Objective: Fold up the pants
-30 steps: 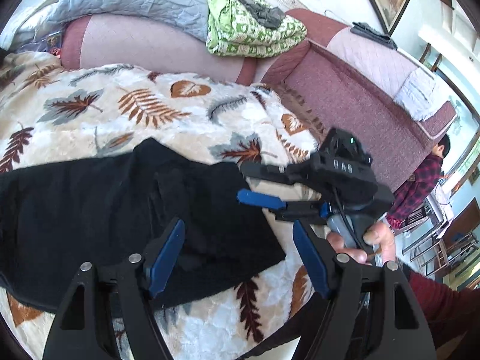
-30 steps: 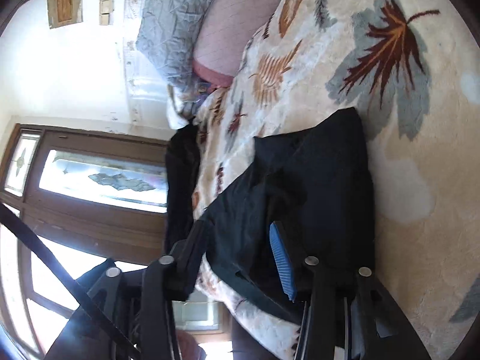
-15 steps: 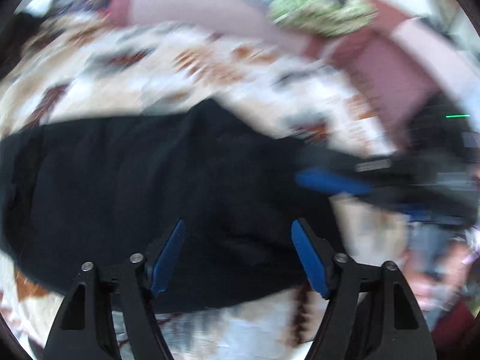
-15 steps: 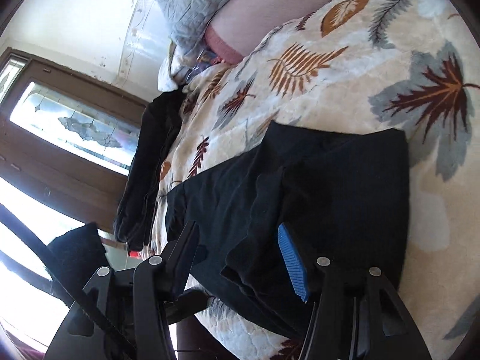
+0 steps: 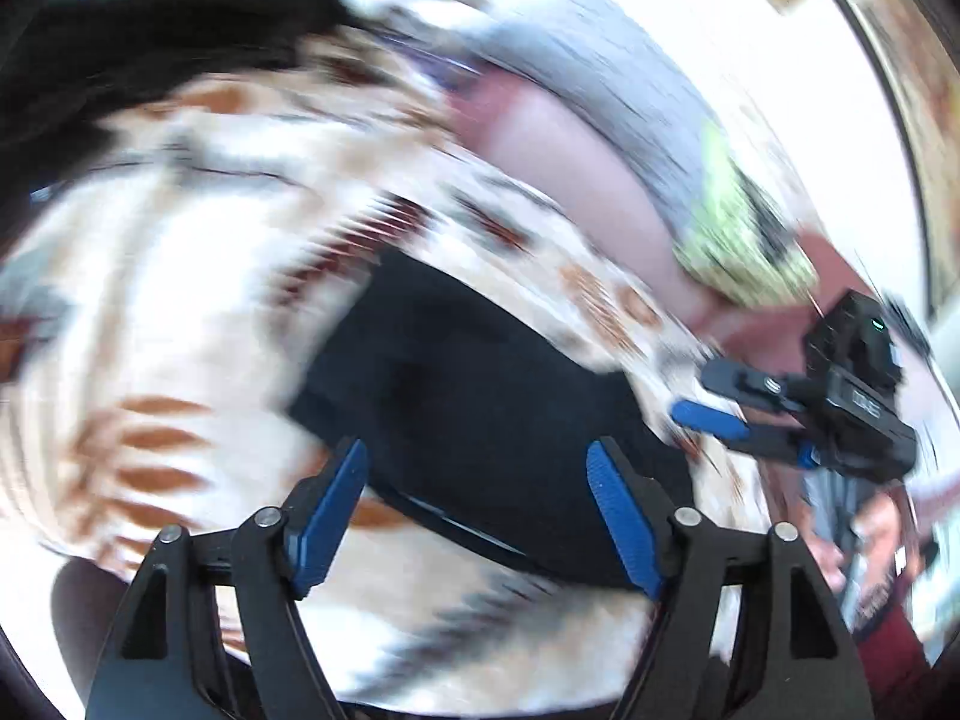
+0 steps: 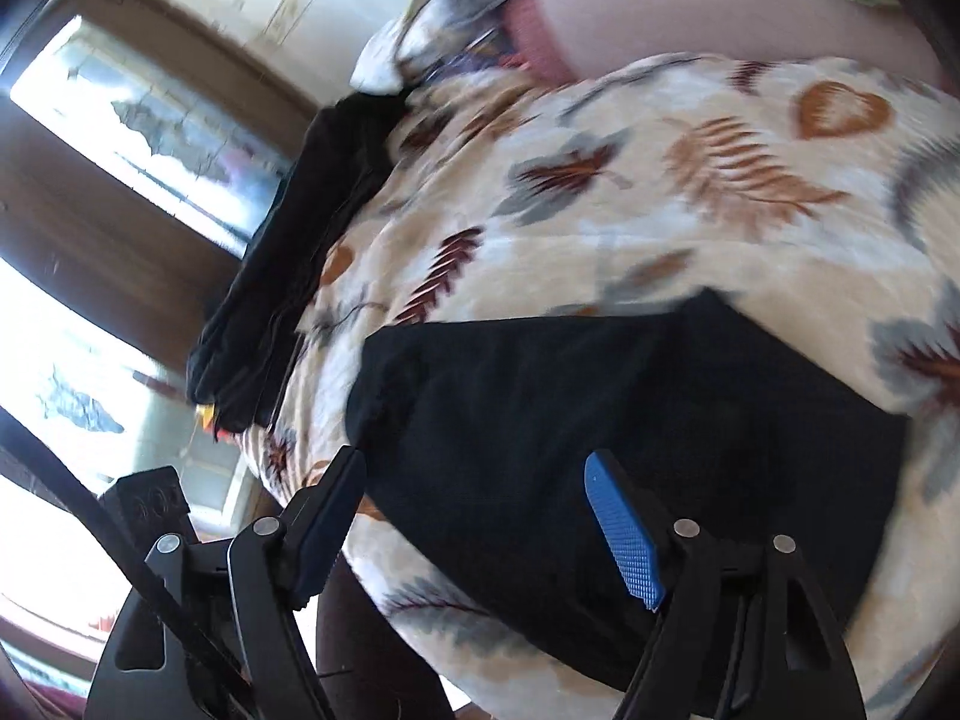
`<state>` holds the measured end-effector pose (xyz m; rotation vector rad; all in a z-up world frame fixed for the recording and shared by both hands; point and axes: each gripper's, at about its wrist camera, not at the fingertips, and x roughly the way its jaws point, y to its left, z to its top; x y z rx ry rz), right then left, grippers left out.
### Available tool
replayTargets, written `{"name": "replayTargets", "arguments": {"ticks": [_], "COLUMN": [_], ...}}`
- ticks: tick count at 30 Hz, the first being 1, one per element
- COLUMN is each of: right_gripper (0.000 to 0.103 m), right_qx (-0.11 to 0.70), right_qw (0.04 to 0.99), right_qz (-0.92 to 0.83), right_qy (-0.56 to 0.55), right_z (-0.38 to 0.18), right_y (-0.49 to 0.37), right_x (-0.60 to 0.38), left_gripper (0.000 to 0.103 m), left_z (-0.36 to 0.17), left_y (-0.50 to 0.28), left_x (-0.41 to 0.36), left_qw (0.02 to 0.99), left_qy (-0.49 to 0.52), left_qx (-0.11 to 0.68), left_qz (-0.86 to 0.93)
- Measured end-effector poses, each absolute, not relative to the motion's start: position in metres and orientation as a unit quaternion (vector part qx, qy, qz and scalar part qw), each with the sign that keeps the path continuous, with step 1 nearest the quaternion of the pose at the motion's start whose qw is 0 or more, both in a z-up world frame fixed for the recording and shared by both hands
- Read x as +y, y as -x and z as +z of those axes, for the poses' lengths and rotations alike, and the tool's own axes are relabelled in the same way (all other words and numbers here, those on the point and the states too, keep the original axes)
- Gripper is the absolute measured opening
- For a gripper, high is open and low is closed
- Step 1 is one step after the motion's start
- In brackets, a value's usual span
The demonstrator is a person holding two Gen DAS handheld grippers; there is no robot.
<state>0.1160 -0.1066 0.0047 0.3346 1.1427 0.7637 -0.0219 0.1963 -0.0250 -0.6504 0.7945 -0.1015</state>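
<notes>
Left gripper [image 5: 474, 510]: black angular plastic frame, two blue ribbed finger pads [image 5: 621, 519], silver round pivot screws. Right gripper [image 6: 474, 531]: identical black frame, blue knurled pads, silver screws; black camera block on top with green indicator light and white lettering. Dark red sleeve [image 5: 891, 639].

Pants [image 6: 630, 420]: black, plain. Blanket [image 6: 720, 180]: cream, rust and grey leaf print. Garment pile [image 6: 300, 240] left of the tongs: black. Gripper pads [image 6: 624, 534]: blue.

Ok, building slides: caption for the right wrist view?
Right gripper opening above folded black pants on a leaf-print blanket.
</notes>
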Motion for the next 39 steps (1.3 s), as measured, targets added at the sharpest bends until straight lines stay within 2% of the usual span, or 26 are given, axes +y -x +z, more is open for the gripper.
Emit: {"name": "replayTargets", "arguments": {"ticks": [8,9,11,14,15,16,18,19,20,21,22,24,27,30,36,39], "right_gripper": [0.083,0.083,0.083,0.086,0.092,0.094,0.098,0.098,0.095,0.083,0.076,0.057,0.038,0.031,0.03,0.03], "right_qx": [0.608,0.619,0.641,0.659,0.664,0.671,0.678,0.682,0.681,0.678,0.67,0.658,0.646,0.627,0.579,0.562], "right_qw": [0.714,0.712,0.708,0.702,0.697,0.687,0.674,0.663,0.657,0.657,0.661,0.673,0.69,0.712,0.756,0.769], "right_qz": [0.341,0.327,0.296,0.262,0.255,0.252,0.245,0.243,0.244,0.241,0.231,0.238,0.252,0.271,0.302,0.305], "right_qy": [-0.067,-0.048,-0.006,0.067,0.088,0.119,0.162,0.188,0.212,0.228,0.246,0.239,0.208,0.162,0.055,-0.006], "right_z": [-0.006,-0.013,-0.028,-0.048,-0.055,-0.063,-0.074,-0.079,-0.082,-0.083,-0.081,-0.07,-0.051,-0.029,0.021,0.037], "right_y": [-0.167,-0.173,-0.181,-0.187,-0.188,-0.189,-0.189,-0.189,-0.189,-0.189,-0.188,-0.188,-0.184,-0.179,-0.163,-0.152], "right_x": [0.051,0.068,0.095,0.134,0.145,0.157,0.171,0.178,0.182,0.184,0.183,0.172,0.149,0.115,0.029,-0.018], "left_gripper": [0.078,0.079,0.089,0.084,0.082,0.078,0.053,0.022,0.019,0.019,0.018,0.018,0.015,0.015,0.015,0.016], "left_z": [-0.067,-0.071,-0.077,-0.084,-0.085,-0.085,-0.083,-0.086,-0.089,-0.092,-0.093,-0.088,-0.075,-0.053,-0.018,0.002], "left_y": [-0.008,-0.01,-0.009,-0.007,-0.006,-0.006,-0.006,-0.008,-0.01,-0.01,-0.009,-0.006,0.003,0.009,-0.004,-0.003], "left_x": [0.206,0.205,0.203,0.203,0.204,0.205,0.205,0.205,0.206,0.208,0.209,0.209,0.206,0.193,0.144,0.097], "left_qw": [0.849,0.845,0.842,0.843,0.842,0.842,0.842,0.833,0.825,0.817,0.813,0.812,0.817,0.829,0.845,0.85], "left_qy": [0.343,0.346,0.362,0.375,0.381,0.381,0.376,0.383,0.391,0.404,0.413,0.418,0.414,0.393,0.334,0.293], "left_qx": [0.398,0.403,0.396,0.383,0.38,0.38,0.384,0.396,0.404,0.406,0.405,0.4,0.393,0.385,0.389,0.395], "left_qz": [-0.057,-0.058,-0.057,-0.047,-0.041,-0.039,-0.043,-0.055,-0.061,-0.063,-0.067,-0.074,-0.086,-0.104,-0.154,-0.189]}}
